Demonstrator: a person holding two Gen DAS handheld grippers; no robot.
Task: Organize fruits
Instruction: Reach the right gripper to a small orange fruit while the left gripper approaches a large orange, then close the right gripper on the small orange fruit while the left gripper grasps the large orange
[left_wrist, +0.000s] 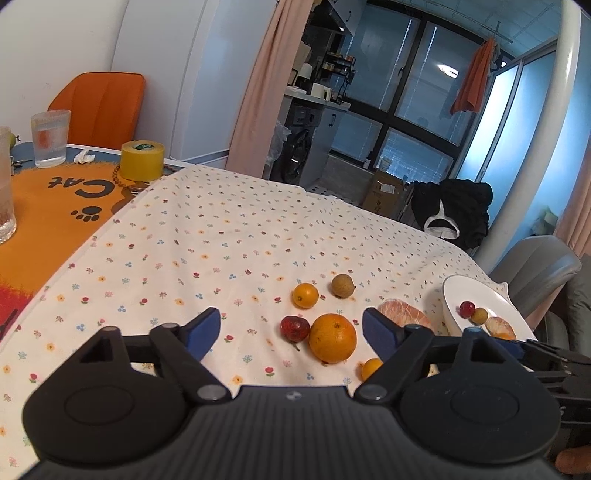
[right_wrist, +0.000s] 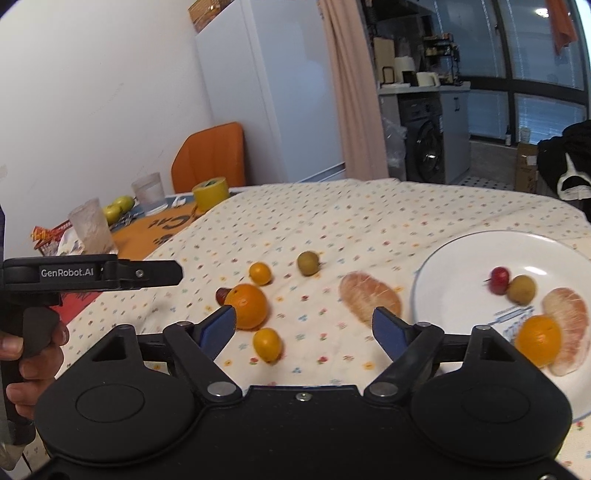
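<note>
Both grippers gape empty; pomelo segment (right_wrist: 369, 295) lies lengthwise toward white plate (right_wrist: 454, 266)

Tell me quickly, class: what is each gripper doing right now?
Left gripper: open, holding nothing, above the loose fruit.
Right gripper: open, holding nothing, beside the white plate.

Floral-clothed table (left_wrist: 221, 236): loose fruit (left_wrist: 332, 338), plate (right_wrist: 454, 280).

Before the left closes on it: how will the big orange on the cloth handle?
The big orange looks round and firm, so a nudge would probably roll it toward the red fruit beside it. Its dimpled peel likely grips well. The left gripper stands open, seemingly wide enough.
</note>
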